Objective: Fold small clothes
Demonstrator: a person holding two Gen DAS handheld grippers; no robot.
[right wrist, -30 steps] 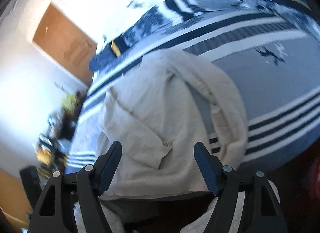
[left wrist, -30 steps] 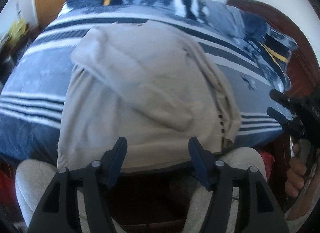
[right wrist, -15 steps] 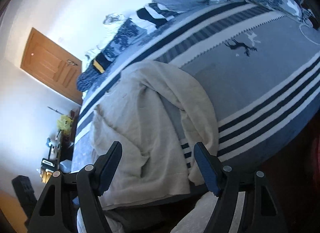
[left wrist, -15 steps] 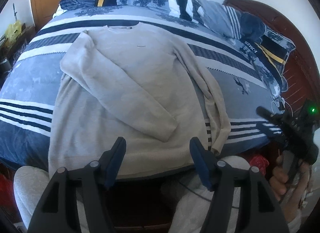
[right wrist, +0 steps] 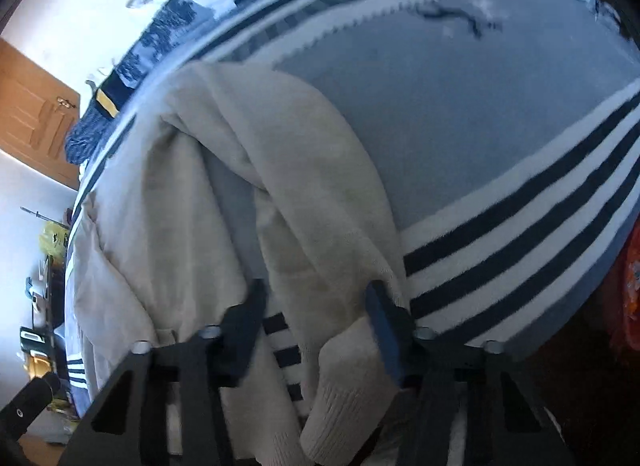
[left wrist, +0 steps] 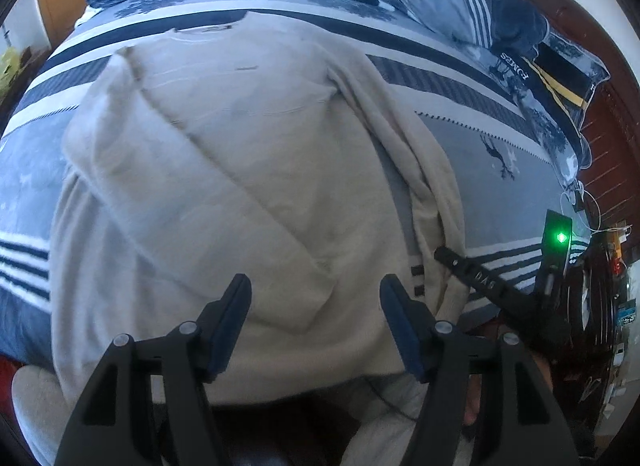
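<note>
A beige knit sweater (left wrist: 224, 169) lies flat on the bed, its left sleeve folded across the body and its right sleeve (left wrist: 436, 193) running down the right side to the bed's near edge. My left gripper (left wrist: 316, 306) is open and empty over the hem. My right gripper (right wrist: 316, 306) is open with its jaws on either side of the right sleeve (right wrist: 320, 217), near the ribbed cuff (right wrist: 348, 394). It also shows in the left wrist view (left wrist: 480, 282) beside the cuff.
The bed has a blue, grey and white striped cover (left wrist: 492, 169). Pillows (left wrist: 460, 13) lie at the far end by a dark wood headboard (left wrist: 612, 121). A wooden door (right wrist: 28, 105) stands at the far left. Cluttered furniture (right wrist: 44, 278) stands left of the bed.
The right gripper has moved down and in to the right sleeve's cuff end, which now sits between its jaws. The left gripper has come closer to the sweater.
</note>
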